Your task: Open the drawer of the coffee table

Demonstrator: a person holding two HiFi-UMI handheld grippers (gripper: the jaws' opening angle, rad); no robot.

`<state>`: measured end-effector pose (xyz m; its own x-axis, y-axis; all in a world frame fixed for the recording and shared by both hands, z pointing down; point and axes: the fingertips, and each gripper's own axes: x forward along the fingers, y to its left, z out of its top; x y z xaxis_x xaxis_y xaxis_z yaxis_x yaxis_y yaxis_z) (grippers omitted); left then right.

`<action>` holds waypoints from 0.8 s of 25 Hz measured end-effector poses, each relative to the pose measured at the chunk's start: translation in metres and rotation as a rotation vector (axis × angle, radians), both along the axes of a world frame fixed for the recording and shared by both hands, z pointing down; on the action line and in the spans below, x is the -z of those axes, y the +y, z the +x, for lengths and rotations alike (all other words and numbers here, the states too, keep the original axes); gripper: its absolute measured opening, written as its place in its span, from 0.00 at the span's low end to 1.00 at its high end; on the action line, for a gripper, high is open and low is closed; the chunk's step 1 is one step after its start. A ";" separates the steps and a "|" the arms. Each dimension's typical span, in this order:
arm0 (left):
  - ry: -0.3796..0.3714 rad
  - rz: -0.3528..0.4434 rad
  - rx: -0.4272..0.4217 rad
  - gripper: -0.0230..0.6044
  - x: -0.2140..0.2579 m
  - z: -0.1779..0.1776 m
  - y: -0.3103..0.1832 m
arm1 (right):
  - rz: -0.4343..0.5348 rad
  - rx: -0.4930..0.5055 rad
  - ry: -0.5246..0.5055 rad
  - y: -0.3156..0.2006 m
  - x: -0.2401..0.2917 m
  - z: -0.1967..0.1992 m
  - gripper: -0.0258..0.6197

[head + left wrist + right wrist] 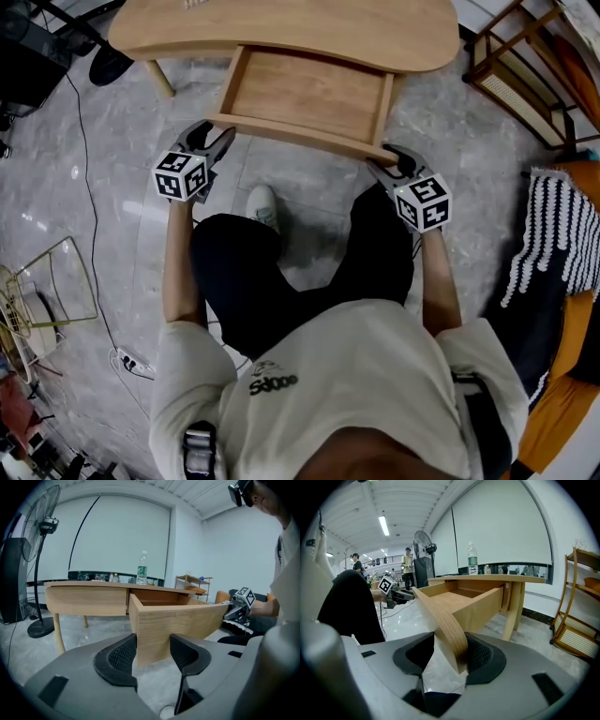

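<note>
The wooden coffee table (281, 28) has its drawer (305, 94) pulled out toward me, and the drawer is empty inside. My left gripper (217, 136) holds the left end of the drawer front (300, 134). In the left gripper view the panel's corner (152, 630) sits between the two pads of my left gripper (153, 653). My right gripper (384, 159) holds the right end. In the right gripper view the curved front board (443, 618) is clamped in my right gripper (450, 656), against the right pad (480, 656).
A pedestal fan (40, 527) stands left of the table, and a water bottle (142, 569) is on the tabletop. A wooden shelf (525, 66) is at the right, with a striped cloth (562, 234) below it. A wire basket (47, 291) and a cable lie at the left. My legs are under the drawer.
</note>
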<state>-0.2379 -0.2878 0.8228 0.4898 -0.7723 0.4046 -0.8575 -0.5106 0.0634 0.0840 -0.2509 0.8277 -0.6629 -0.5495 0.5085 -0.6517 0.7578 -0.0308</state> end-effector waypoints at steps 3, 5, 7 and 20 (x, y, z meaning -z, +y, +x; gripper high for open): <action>0.001 -0.013 -0.002 0.41 -0.004 -0.002 0.008 | -0.014 0.022 0.007 0.009 -0.004 -0.004 0.34; 0.002 -0.020 -0.002 0.41 -0.008 -0.003 0.013 | -0.026 0.030 0.010 0.013 -0.008 -0.005 0.34; 0.000 -0.025 0.000 0.41 -0.013 -0.002 0.016 | -0.033 0.032 0.015 0.016 -0.013 -0.004 0.34; -0.035 -0.085 -0.008 0.41 -0.040 -0.001 0.020 | -0.073 0.053 0.045 0.018 -0.039 -0.004 0.34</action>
